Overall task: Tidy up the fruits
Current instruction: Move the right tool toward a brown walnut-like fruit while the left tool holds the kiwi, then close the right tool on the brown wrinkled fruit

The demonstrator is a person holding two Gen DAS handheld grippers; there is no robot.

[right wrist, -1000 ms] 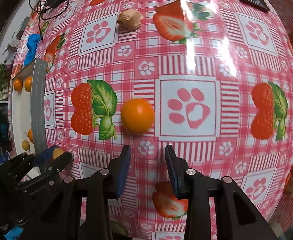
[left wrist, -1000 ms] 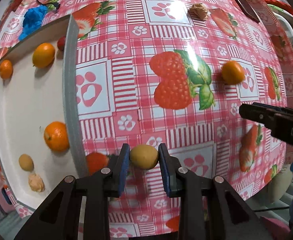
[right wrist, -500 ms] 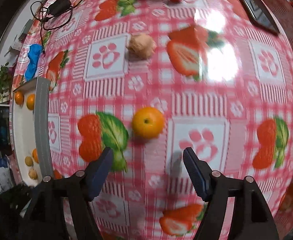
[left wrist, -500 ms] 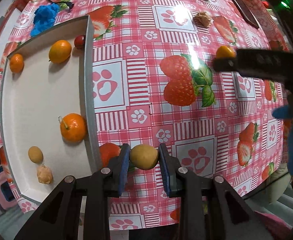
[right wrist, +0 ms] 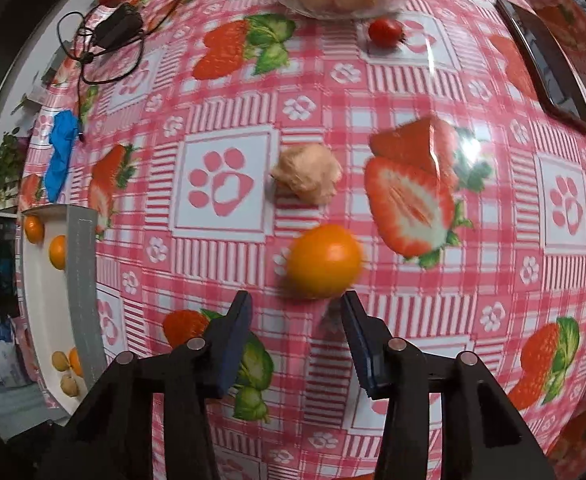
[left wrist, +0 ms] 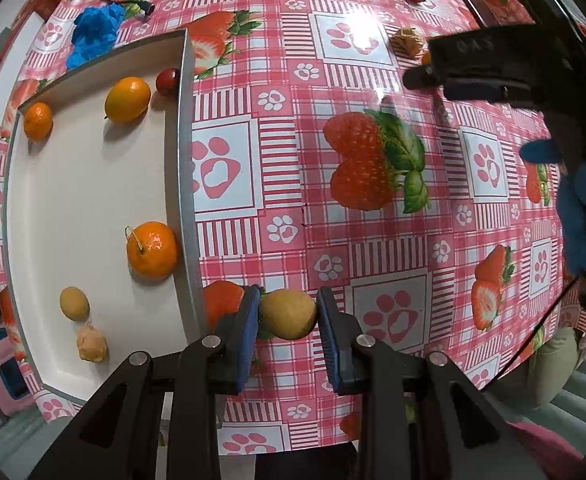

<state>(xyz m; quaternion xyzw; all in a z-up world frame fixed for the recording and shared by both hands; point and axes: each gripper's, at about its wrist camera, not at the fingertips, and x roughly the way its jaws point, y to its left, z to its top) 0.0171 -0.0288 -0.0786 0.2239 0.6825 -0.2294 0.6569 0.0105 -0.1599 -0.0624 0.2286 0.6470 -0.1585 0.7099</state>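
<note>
The left gripper (left wrist: pixel 288 334) squeezes a small yellow-brown fruit (left wrist: pixel 287 314) tight between its two blue pads, low in the middle of the left wrist view. The fruit sits snug, with a pad on each side. Just to the left of it is the grey wall of the white tray (left wrist: pixel 184 184). Inside the tray lie a big orange (left wrist: pixel 151 249), a small tan fruit (left wrist: pixel 74 303), a pale lumpy one (left wrist: pixel 91 343), two more orange fruits near the top, and a little red one in the corner.

To do this step well, I think the hand should keep its squeeze, carry the fruit left over the wall, and let go on a bare white spot, not on top of the big orange.

The right gripper (right wrist: pixel 296 320) is closing its jaws, but nothing is between them. A round orange fruit (right wrist: pixel 324 261) lies on the tablecloth (right wrist: pixel 373 92) just above the fingertips, a bit blurry, close to the right one. That pad could bump it and make it roll. I think the fingers should open again and come down with one on each side. A pale lumpy fruit (right wrist: pixel 307 174) lies just beyond it, so the fingers must not knock that one.
</note>
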